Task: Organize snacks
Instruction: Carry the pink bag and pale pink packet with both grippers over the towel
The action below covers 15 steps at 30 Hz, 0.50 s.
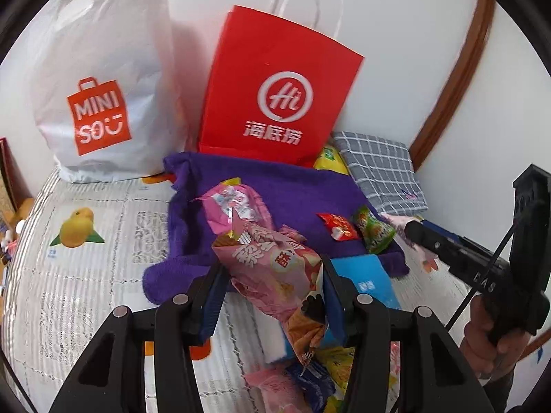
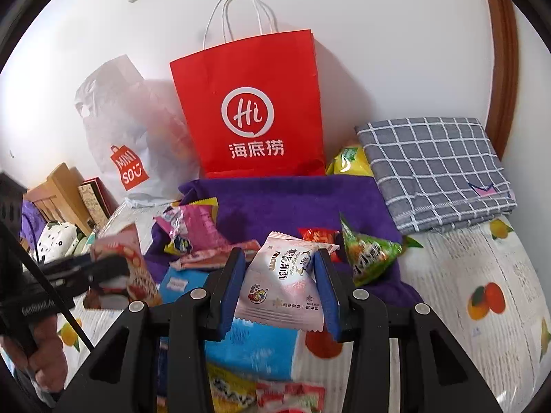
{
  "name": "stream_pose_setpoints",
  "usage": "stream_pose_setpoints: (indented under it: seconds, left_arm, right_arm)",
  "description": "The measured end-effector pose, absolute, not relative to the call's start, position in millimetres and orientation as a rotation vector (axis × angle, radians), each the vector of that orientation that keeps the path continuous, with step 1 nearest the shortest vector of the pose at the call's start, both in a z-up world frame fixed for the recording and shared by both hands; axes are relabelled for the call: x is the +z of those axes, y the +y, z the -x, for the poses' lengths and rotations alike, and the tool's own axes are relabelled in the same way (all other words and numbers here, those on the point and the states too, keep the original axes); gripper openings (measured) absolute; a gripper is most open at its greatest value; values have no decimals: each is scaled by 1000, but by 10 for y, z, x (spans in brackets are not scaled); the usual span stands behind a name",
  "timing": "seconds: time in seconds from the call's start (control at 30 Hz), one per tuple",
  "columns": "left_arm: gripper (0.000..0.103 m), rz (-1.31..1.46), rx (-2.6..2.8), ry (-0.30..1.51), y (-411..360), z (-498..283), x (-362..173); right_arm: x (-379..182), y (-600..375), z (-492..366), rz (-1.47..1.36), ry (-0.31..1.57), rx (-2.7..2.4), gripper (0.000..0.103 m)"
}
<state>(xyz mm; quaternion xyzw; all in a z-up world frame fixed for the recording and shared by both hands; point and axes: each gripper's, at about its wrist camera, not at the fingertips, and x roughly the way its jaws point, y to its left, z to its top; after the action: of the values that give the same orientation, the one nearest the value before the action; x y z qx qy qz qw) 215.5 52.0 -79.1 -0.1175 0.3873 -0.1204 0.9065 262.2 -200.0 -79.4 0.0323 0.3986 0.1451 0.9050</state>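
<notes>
Snacks are already in both your grippers, and what matters now is how each packet lies to the red paper bag (image 2: 251, 110) standing open-topped against the wall ahead. Your right gripper (image 2: 280, 285) is clamped on a pale pink snack packet (image 2: 282, 282), held by its side edges with its long axis running up and away toward the bag, which sits almost straight ahead of it and above. Your left gripper (image 1: 272, 296) is clenched on a pink crisp packet (image 1: 275, 268), long axis slanting from the jaws up to the left; from there the bag stands ahead and a little right, the white plastic bag (image 1: 103, 79) well to the left. The right hand looks the nearer to the red bag's mouth, judging by size. More loose snacks lie on the purple towel (image 2: 292, 203) between you and the bags, spread over a fruit-printed bed cover (image 2: 482, 275), with a folded grey checked cloth (image 2: 434, 172) by the wall.
</notes>
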Motion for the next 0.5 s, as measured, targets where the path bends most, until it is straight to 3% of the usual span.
stream_pose_setpoints:
  seconds: [0.2,0.5]
  left_arm:
    - [48,245,-217,799,560,-2196,-864]
    - [48,249,-227,828,521,-2257,-993]
  right_arm:
    - [-728,-1919,-2843,-69,781,314,42]
    - [-1069,-1868,-2935,-58,817,335,42]
